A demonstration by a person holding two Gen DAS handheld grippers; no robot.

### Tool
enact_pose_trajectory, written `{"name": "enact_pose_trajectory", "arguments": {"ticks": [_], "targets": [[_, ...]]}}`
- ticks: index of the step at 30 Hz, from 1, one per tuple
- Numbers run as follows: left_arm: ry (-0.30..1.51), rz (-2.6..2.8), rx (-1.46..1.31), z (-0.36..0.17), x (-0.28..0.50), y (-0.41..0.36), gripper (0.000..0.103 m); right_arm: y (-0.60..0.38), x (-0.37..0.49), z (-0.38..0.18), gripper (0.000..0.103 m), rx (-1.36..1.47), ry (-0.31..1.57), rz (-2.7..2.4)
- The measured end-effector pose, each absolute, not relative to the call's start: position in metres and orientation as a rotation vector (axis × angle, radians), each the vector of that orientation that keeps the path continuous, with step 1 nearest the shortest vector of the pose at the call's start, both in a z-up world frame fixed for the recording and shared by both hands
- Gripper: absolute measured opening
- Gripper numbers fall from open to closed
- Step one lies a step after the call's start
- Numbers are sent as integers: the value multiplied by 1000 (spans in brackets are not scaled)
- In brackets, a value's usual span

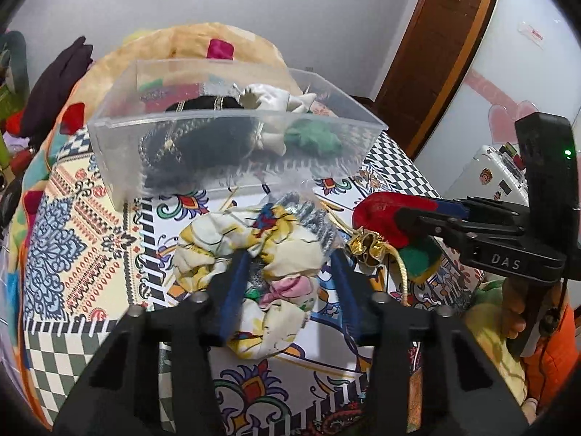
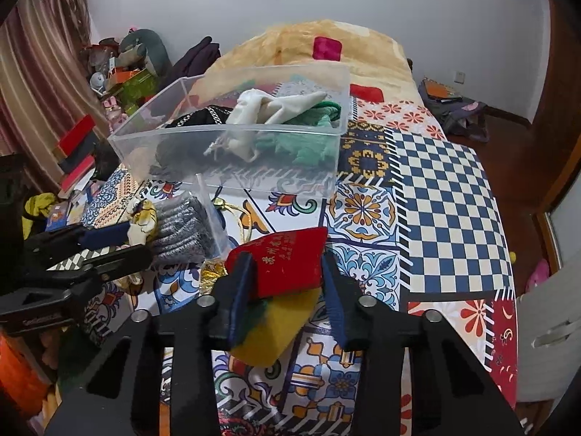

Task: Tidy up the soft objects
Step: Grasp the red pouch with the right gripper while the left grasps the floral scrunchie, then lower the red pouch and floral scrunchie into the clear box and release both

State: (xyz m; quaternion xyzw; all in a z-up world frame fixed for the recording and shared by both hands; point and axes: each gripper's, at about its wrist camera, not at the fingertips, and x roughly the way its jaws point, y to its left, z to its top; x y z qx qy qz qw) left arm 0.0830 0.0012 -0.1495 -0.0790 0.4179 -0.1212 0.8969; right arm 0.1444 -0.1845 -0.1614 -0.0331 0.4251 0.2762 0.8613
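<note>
we close the spread left tool deep on the floral cloth lying on the bed before the clear bin, while the right tool, jaws apart, straddles the red pouch

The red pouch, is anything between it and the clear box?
Nothing tall blocks it. The red pouch sits inside the right gripper. Between it and the clear box lie only a gold cord and patterned bedspread.

Floral cream-yellow cloth; red pouch, gold lettering; clear bin; checkered patchwork bedspread.
</note>
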Motion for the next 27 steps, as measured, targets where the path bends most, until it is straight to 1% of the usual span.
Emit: {"name": "enact_pose_trajectory", "arguments": {"ticks": [1,3,6,8,15,27], "targets": [[871,-253,-171,-151,83,2,33,-184,143,-161,27,-71,887,586],[871,-254,-181,-151,83,4,23,-182,141,-159,24,-77,874,588],[856,-253,-184,-148,80,6,15,-180,138,-155,21,-87,851,594],[839,-253,-180,-144,77,6,12,-180,137,-152,19,-83,838,602],[782,-249,-175,-127,67,9,10,-177,132,-139,16,-79,784,619],[644,-182,-150,-81,59,30,9,-172,128,-104,16,-70,671,654]]}}
